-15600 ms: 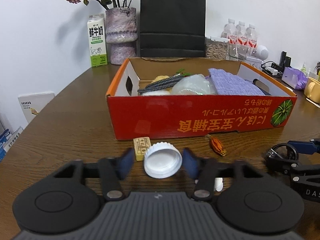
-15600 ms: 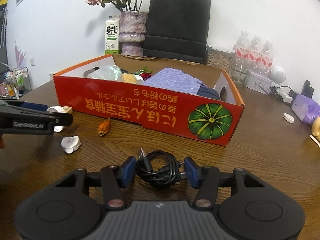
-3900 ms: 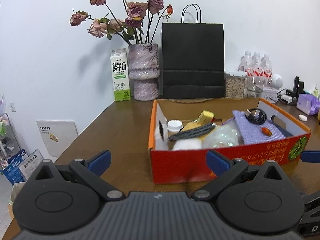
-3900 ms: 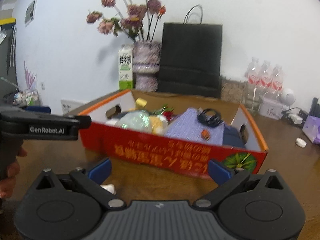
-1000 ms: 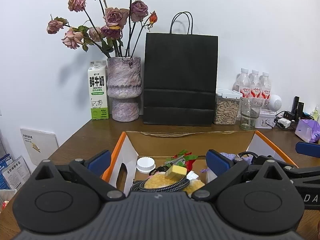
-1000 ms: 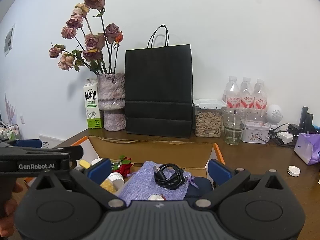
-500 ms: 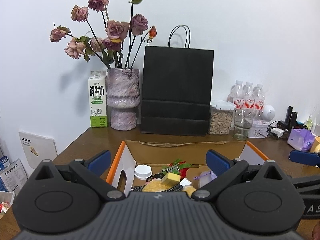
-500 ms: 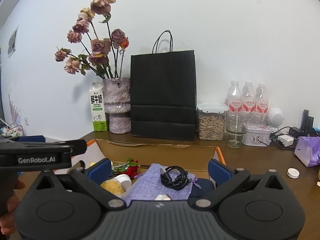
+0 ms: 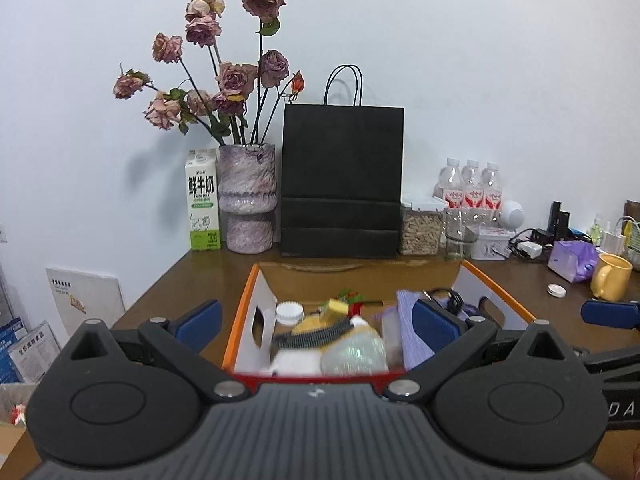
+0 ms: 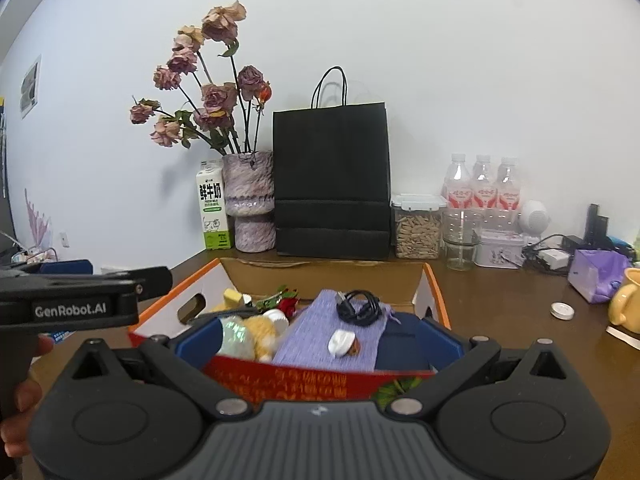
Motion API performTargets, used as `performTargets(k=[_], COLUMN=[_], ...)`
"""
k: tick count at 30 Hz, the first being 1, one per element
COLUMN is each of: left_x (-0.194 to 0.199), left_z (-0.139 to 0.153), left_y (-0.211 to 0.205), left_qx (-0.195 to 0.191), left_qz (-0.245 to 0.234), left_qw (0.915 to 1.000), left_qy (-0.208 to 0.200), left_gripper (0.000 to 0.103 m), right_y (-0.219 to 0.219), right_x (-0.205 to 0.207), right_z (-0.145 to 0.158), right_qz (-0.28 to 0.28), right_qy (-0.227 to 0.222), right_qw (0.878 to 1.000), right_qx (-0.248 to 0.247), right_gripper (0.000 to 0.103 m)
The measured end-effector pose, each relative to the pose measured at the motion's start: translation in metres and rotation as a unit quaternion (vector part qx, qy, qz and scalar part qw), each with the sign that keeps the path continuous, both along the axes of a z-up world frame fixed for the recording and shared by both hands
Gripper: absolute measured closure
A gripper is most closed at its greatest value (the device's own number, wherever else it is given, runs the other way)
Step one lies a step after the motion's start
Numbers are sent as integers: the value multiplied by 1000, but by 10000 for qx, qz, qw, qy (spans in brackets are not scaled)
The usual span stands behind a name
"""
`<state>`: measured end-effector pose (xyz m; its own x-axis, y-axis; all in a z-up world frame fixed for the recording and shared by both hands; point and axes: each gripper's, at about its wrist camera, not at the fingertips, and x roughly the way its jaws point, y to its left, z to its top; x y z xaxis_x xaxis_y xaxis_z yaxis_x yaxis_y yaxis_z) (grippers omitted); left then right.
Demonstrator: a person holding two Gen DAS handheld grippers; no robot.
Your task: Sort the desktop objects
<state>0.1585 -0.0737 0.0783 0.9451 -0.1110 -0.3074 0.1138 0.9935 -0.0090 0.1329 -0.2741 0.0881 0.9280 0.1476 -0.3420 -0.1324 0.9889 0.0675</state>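
Red cardboard box (image 10: 308,380) on table holds cable (image 10: 357,307), cap (image 9: 289,312), purple cloth (image 10: 320,332) | left hand-held gripper (image 9: 316,322) spread, empty, above box | right hand-held gripper (image 10: 316,340) spread, empty | risk: lowering fingers could clip box rim, shift box

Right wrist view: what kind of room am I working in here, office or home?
Probably a home or small office corner, not a workshop: a brown wooden table against a white wall, holding a vase of dried roses, a milk carton, bottled water and a charger tangle.
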Motion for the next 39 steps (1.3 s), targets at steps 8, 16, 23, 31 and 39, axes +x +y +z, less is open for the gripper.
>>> performTargets(k=[8,16,23,31,39], left_x=[-51,-84,-98,-100,-100], left_z=[-10,-22,-33,-39,-40], left_y=[7,13,15,14,13], left_qx=[-63,-94,-43,-5,37], left_qz=[-72,-64,-5,-21,16], left_qw=[9999,9995,9991,9987,9985], left_qy=[118,296,419,511,546], left_gripper=[0,0,0,0,0], right_y=[3,15,21,22,22], right_x=[-55,-94,-109,-111,-110], right_z=[-5,-13,-17,-20,-24], right_qz=[-38,27,10,40,41], right_qy=[78,162,173,227,271], right_qw=[10000,9998,9997,9996,9995], right_qx=[-27,-115,-170,-182,-164], right_gripper=[0,0,0,0,0])
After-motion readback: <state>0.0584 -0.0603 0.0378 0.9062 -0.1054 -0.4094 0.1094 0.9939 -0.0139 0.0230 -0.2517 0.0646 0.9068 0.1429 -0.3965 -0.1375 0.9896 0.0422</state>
